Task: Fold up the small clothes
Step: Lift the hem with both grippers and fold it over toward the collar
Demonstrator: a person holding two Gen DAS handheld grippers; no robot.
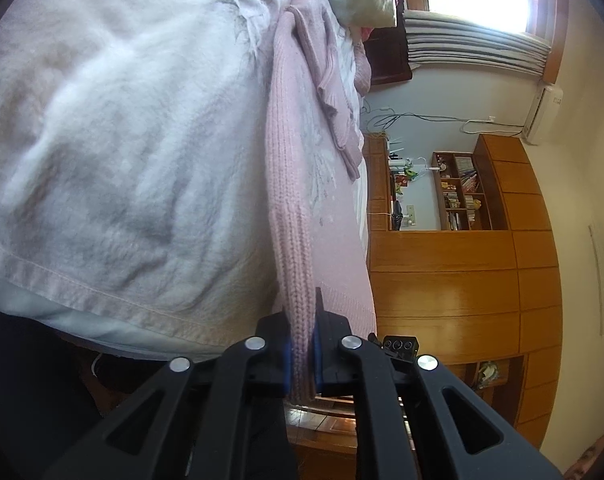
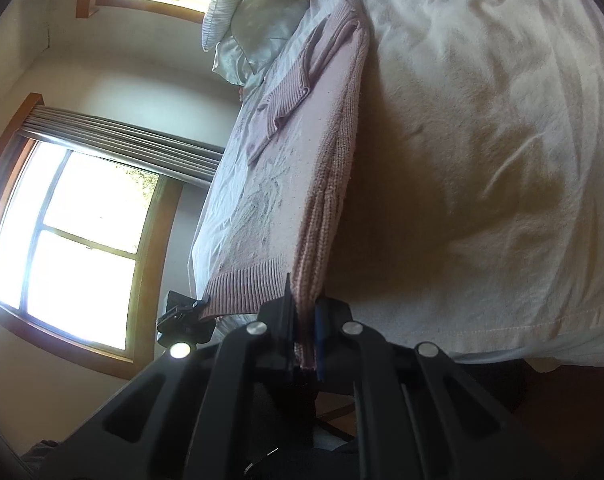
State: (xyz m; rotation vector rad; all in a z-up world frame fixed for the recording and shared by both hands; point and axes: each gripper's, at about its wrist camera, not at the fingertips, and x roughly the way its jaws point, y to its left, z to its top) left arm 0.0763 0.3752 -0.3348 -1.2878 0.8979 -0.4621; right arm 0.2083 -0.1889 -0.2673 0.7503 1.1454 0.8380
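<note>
My left gripper [image 1: 300,354] is clamped on one corner of the single pink knit sweater [image 1: 287,200], my right gripper [image 2: 304,334] on the other corner. The sweater stretches over the white blanket [image 1: 113,140]; two pillows [image 2: 253,36] lie beyond.

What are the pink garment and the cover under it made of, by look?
Pink garment: knit, likely wool or acrylic yarn; ribbed rows show along the edge and hem, matte. Both the left gripper and right gripper pinch it. Bed cover: woven cotton-like cloth, soft matte, creased, stitched hem; fibre uncertain.
</note>
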